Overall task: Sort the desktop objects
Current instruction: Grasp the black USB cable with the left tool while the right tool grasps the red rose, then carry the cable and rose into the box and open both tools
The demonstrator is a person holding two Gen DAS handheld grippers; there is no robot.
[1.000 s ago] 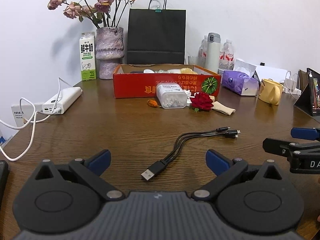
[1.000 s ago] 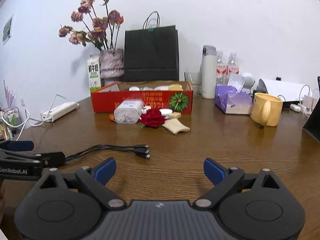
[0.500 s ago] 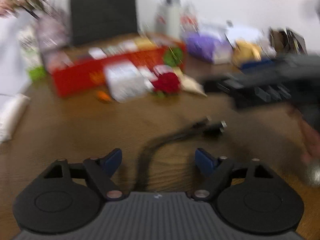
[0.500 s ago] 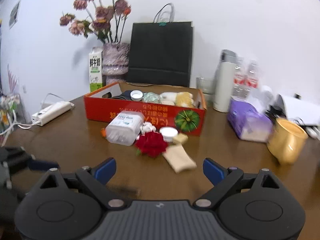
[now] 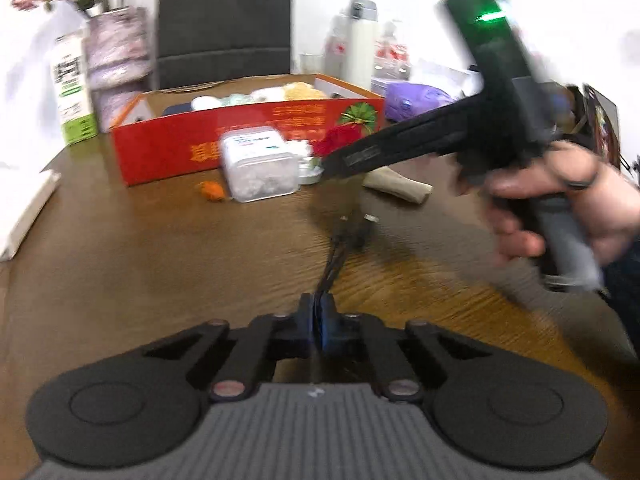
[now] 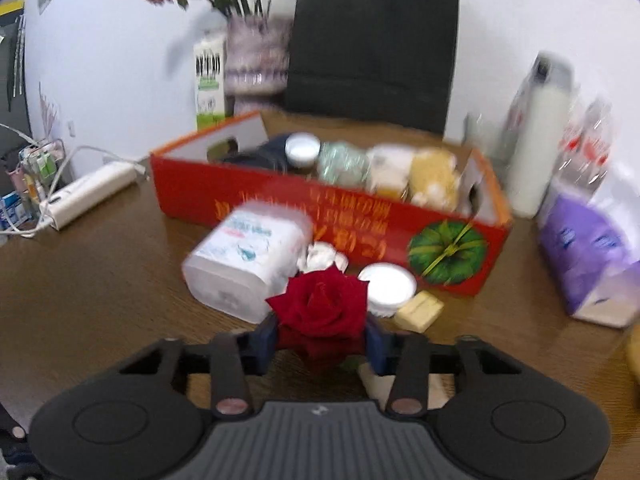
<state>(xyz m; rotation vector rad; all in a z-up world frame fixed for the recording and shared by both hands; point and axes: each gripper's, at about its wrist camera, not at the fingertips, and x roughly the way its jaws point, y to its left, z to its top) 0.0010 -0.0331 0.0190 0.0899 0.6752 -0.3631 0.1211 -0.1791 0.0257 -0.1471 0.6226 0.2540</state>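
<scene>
left gripper (image 5: 317,326) — wide open a second ago, now clamping the black cable (image 5: 335,256) in front of the red box (image 5: 256,140) | right gripper (image 6: 320,344) — open before, now closing around the red rose (image 6: 320,306) just in front of that box, beside the clear tub (image 6: 248,264)

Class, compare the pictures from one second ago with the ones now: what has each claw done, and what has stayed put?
Both claws were open a second ago. The left claw has closed on the black cable. The right claw has travelled forward to the red rose and closed around it. The red box, the plastic container and the white lid stayed where they were.
</scene>
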